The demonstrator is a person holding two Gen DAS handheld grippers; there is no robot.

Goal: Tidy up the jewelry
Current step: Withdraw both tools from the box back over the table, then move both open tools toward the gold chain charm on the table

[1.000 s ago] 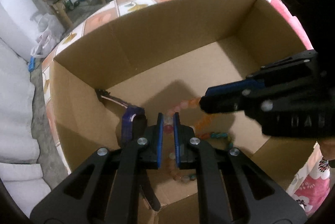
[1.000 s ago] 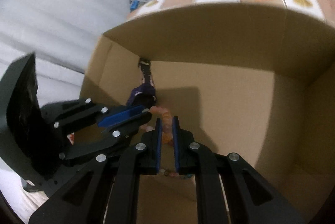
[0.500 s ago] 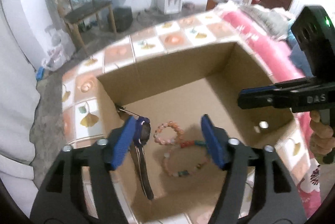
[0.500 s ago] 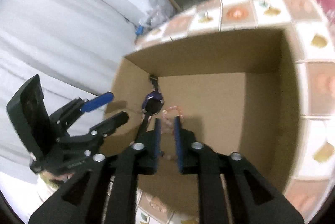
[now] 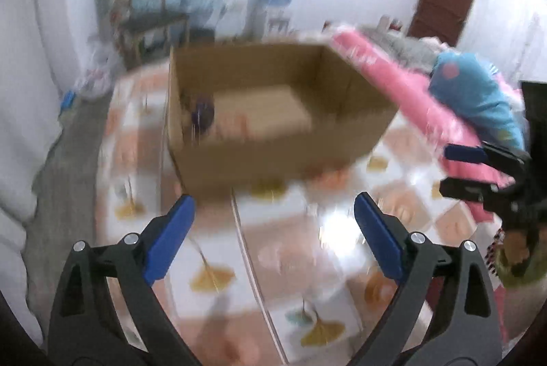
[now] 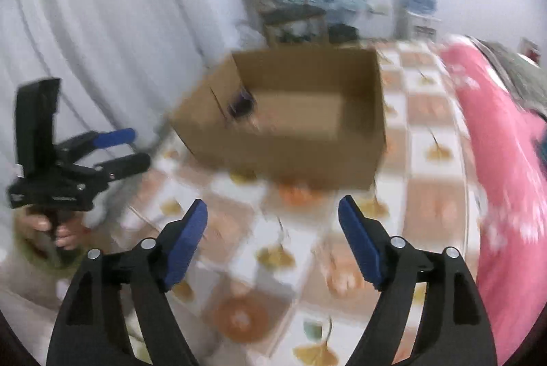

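Currently left gripper [image 5: 273,236] spread wide, nothing between blue pads, hovering over tiled tabletop [image 5: 290,249] near side of cardboard box [image 5: 273,113]. Right gripper [image 6: 273,236] likewise splayed, empty, same near side. Jewelry: dark purple piece [image 5: 202,113] against box's left wall; pale beads beside it too blurred to identify. Pink blanket [image 6: 495,144] along right edge. Risk: heavy blur suggests fast motion; hasty re-entry could knock box wall, shifting box, or tangle pieces lying close together.

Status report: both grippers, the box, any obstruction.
Left gripper open, empty. Right gripper open, empty. Cardboard box on table ahead, dark watch inside. Nothing blocking.
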